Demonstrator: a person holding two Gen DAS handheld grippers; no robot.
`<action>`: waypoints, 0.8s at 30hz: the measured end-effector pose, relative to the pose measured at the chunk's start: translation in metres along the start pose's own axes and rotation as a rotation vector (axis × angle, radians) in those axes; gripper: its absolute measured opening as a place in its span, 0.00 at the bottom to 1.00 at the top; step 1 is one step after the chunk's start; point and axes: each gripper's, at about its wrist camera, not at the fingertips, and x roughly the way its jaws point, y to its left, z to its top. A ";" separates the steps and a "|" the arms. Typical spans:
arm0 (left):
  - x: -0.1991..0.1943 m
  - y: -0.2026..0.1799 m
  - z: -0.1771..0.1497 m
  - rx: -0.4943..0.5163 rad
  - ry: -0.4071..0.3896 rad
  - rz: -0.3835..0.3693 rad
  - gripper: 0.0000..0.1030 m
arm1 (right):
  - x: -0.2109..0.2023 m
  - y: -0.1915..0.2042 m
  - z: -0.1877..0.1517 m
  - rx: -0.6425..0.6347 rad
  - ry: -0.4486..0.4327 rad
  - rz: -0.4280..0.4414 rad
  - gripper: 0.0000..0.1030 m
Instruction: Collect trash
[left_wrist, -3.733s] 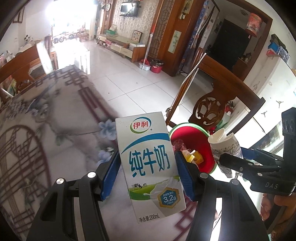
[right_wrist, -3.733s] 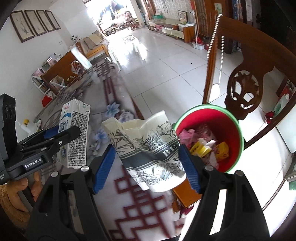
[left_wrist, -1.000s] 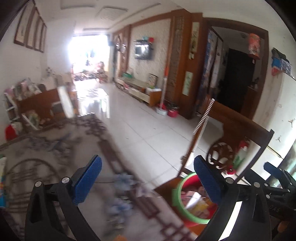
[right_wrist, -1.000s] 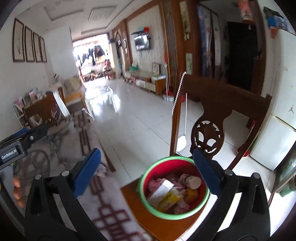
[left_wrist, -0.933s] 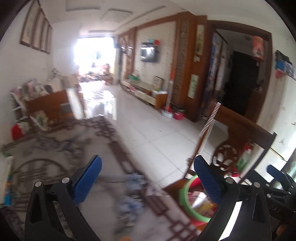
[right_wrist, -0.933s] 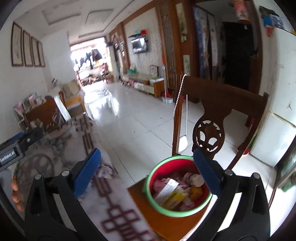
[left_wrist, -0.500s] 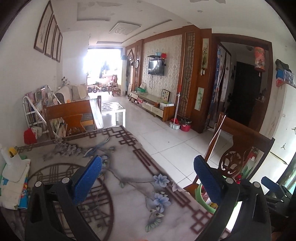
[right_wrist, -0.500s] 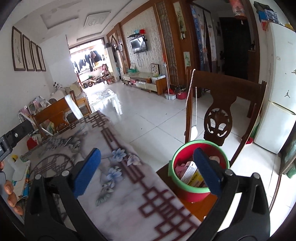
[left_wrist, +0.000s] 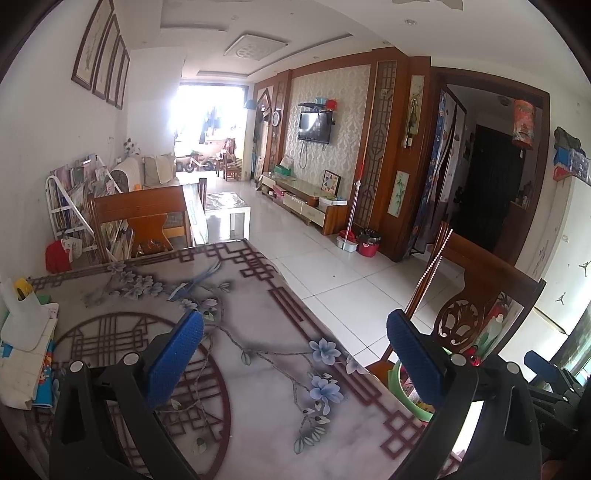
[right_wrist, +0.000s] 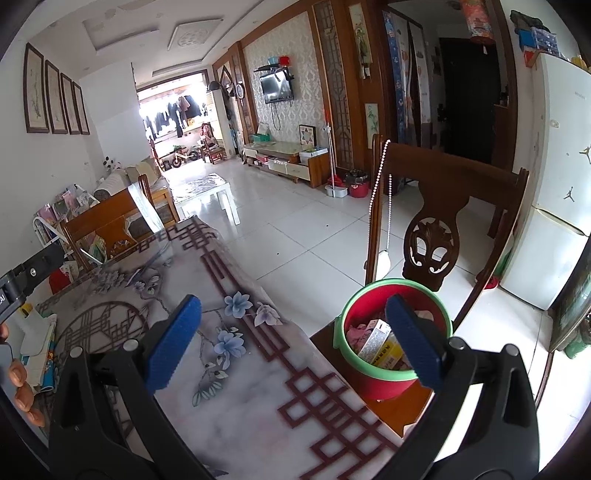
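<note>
Trash bin (right_wrist: 373, 380) filled, left tool (left_wrist: 295, 354) and right tool (right_wrist: 291, 338) spread wide, empty

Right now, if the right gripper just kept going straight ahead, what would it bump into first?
Probably nothing soon. The right gripper is open and empty, aimed over the table's edge; the red bin sits lower right. Beyond looks like open floor, though depth is unclear.
</note>
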 end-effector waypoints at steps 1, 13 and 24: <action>0.000 0.000 0.000 -0.002 0.001 -0.001 0.92 | 0.001 0.002 0.000 -0.007 0.003 0.003 0.96; 0.006 0.013 -0.004 -0.018 0.026 0.005 0.92 | 0.009 0.009 -0.002 -0.028 0.033 0.015 0.96; 0.013 0.018 -0.008 -0.020 0.052 -0.002 0.92 | 0.023 0.016 -0.009 -0.050 0.088 0.014 0.96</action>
